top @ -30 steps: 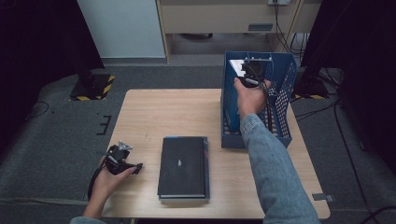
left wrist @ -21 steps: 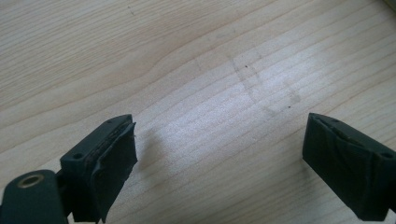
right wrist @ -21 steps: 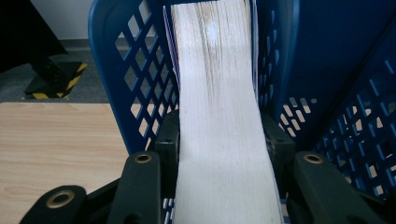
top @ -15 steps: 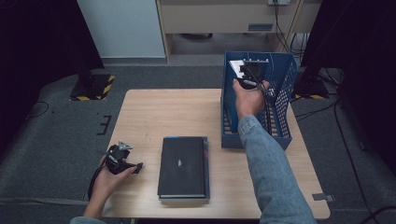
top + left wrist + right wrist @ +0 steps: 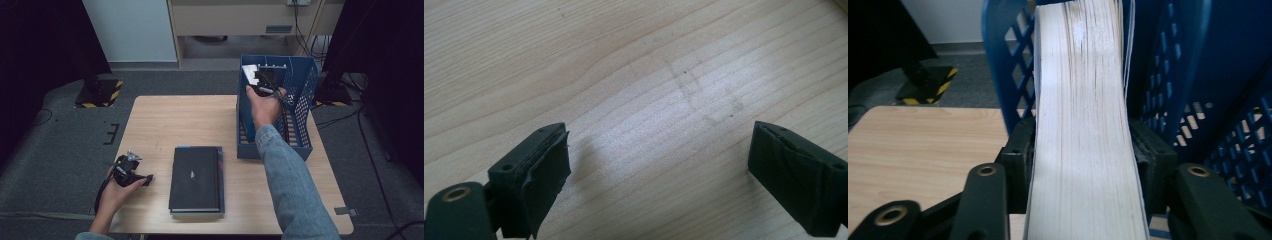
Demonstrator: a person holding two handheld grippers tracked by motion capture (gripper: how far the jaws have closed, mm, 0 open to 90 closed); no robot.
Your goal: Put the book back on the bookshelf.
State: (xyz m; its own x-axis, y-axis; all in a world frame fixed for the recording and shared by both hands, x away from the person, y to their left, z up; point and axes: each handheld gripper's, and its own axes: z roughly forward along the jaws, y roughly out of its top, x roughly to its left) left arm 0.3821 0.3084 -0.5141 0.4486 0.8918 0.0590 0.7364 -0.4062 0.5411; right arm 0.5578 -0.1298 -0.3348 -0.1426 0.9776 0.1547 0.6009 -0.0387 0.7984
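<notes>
Wooden table: right tongs clamp upright book in crate; left tongs released.

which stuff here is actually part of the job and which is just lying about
In the job:
right claw, shut on the book
blue basket, where that book stands

Lying about:
black book, flat on the table
left claw, open over bare wood
</notes>
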